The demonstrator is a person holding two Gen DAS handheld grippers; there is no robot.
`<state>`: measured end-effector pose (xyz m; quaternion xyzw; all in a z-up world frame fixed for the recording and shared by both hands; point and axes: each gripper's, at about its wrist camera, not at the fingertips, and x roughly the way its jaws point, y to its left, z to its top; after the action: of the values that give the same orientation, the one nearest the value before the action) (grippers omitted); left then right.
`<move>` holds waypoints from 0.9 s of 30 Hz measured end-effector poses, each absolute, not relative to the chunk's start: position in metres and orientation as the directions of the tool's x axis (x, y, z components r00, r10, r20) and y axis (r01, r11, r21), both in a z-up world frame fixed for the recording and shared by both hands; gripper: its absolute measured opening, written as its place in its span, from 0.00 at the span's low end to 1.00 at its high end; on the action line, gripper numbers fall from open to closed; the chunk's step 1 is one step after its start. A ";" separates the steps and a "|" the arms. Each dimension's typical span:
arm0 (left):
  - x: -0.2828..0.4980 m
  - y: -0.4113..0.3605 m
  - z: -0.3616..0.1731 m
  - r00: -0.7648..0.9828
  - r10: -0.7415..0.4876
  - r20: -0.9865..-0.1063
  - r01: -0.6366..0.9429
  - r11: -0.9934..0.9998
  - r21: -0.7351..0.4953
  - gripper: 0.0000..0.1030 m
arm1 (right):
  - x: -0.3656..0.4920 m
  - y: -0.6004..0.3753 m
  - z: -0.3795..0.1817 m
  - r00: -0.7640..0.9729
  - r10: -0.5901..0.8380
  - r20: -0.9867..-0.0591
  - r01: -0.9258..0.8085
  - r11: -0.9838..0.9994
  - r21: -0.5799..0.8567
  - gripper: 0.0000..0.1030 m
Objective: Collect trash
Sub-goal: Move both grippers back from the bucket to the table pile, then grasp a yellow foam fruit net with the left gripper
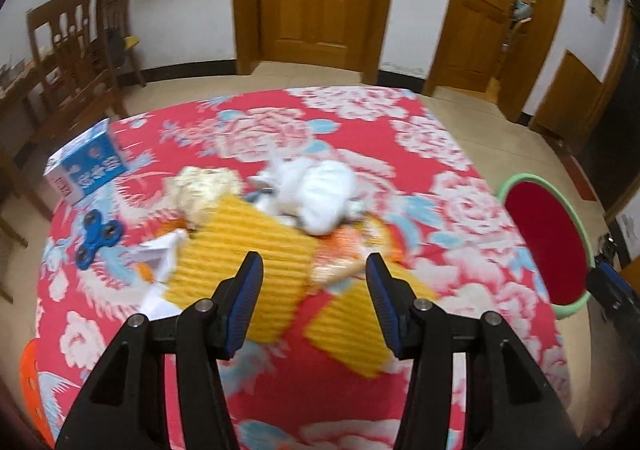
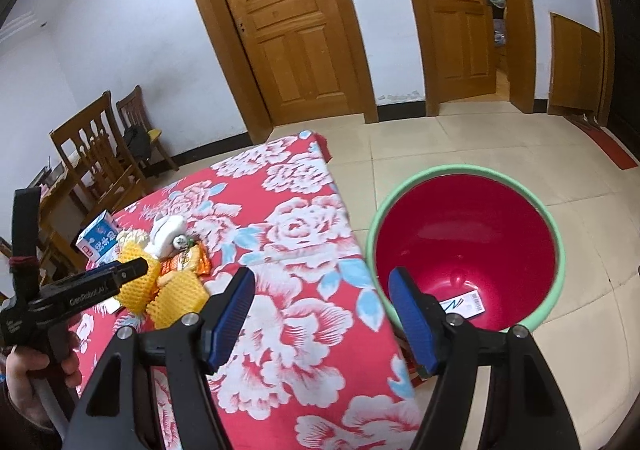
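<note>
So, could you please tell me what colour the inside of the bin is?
The bin is deep red inside, with a pale green rim; the right wrist view shows it best.

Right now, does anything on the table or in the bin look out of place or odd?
Nothing is spilled or damaged. The trash sits in one loose heap on the floral tablecloth: yellow foam nets, crumpled white tissue, an orange wrapper. The bin holds only one white label. A blue fidget spinner among the trash looks like a keeper.
</note>
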<state>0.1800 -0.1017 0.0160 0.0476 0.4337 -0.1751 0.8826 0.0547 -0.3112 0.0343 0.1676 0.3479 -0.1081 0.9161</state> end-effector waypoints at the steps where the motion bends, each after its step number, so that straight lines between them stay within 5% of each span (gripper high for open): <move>1: 0.184 -0.097 0.015 0.566 -0.258 -0.783 0.340 0.938 -0.063 0.52 | 0.056 -0.309 0.033 0.733 -0.080 -0.676 0.312 0.922 0.230 0.70; 24: 0.210 -0.050 -0.027 0.542 -0.300 -0.785 0.325 0.936 -0.133 0.60 | 0.099 -0.264 0.007 0.671 -0.016 -0.741 0.234 0.953 0.191 0.70; 27: 0.205 -0.052 -0.029 0.533 -0.292 -0.794 0.330 0.936 -0.123 0.51 | 0.102 -0.257 0.004 0.665 0.000 -0.747 0.218 0.956 0.194 0.70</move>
<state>0.2053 -0.0516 -0.0292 0.0209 0.4495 -0.1776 0.8752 0.1019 -0.2569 0.0042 0.1345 0.4046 -0.0606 0.9025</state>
